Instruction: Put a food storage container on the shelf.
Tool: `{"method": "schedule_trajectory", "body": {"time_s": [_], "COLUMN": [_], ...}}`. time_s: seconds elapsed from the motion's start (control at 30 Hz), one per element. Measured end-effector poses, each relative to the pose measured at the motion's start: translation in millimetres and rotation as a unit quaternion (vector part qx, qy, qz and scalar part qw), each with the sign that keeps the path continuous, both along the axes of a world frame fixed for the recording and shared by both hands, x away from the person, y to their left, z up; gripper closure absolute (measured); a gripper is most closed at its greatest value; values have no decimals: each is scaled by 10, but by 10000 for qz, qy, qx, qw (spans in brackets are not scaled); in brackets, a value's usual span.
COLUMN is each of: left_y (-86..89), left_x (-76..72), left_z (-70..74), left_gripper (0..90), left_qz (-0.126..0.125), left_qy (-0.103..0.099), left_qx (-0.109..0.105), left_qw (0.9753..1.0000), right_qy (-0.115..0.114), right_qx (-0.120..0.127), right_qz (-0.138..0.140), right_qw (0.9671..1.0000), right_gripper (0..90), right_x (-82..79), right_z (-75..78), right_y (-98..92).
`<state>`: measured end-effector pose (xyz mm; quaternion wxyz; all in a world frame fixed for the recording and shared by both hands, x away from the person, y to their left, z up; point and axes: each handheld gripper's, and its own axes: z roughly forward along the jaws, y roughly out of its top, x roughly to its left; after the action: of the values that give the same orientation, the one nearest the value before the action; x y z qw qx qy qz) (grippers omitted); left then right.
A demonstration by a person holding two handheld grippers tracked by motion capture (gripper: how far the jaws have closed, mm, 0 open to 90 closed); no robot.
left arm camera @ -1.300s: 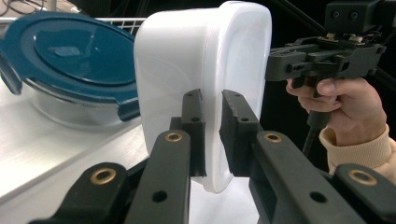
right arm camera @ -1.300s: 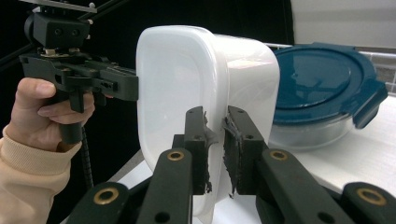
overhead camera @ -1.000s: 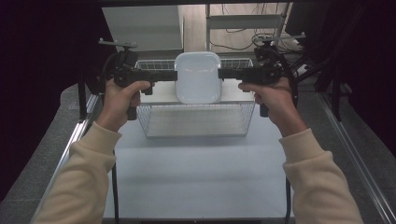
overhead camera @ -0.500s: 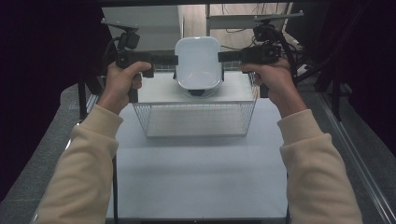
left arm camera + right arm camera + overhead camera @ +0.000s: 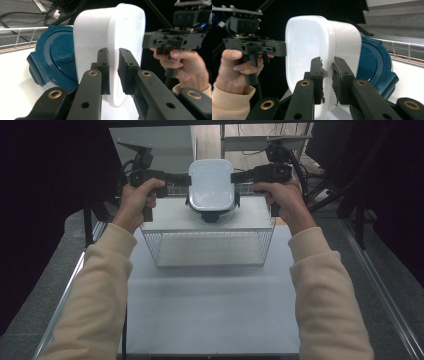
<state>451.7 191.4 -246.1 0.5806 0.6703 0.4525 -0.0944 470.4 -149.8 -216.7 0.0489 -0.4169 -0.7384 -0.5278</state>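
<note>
Two tools hold one white box (image 5: 211, 185) by its opposite rims, in the upper middle of the high view, above the blue lid (image 5: 212, 214) and the wire basket (image 5: 210, 245) on the table (image 5: 210, 310). The left tool (image 5: 186, 179) and the right tool (image 5: 235, 176) are both clenched on it. In the left gripper view, the jaws pinch the box (image 5: 110, 37) at its rim near the centre, with the lid (image 5: 53, 60) at the left. In the right gripper view, the lid (image 5: 374, 67) is at the right, behind the box (image 5: 319, 42). I judge both hands should keep level and move together, so the box does not twist; the basket wall stands nearest in the way.
</note>
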Motion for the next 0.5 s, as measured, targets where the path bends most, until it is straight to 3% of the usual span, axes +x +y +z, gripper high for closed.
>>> {"method": "schedule_trajectory", "body": {"time_s": [0.1,0.27,0.47,0.5], "left_y": [21,35,44,48], "left_x": [96,260,344,352], "left_z": [-49,-155,-221,-237], "left_gripper": [792,783,770,775], "left_qz": [38,90,207,237], "left_qy": [202,513,652,661], "left_qx": [-216,-635,-740,-663], "left_qw": [9996,9966,9949,9953], "right_qy": [168,469,805,821], "right_qx": [150,349,737,747], "right_qz": [-16,-221,-360,-392], "right_qw": [9997,9980,9934,9931], "right_gripper": [753,712,701,705], "right_x": [90,241,399,415], "right_z": [-42,-132,-266,-281], "right_y": [-10,-15,-42,-42]}}
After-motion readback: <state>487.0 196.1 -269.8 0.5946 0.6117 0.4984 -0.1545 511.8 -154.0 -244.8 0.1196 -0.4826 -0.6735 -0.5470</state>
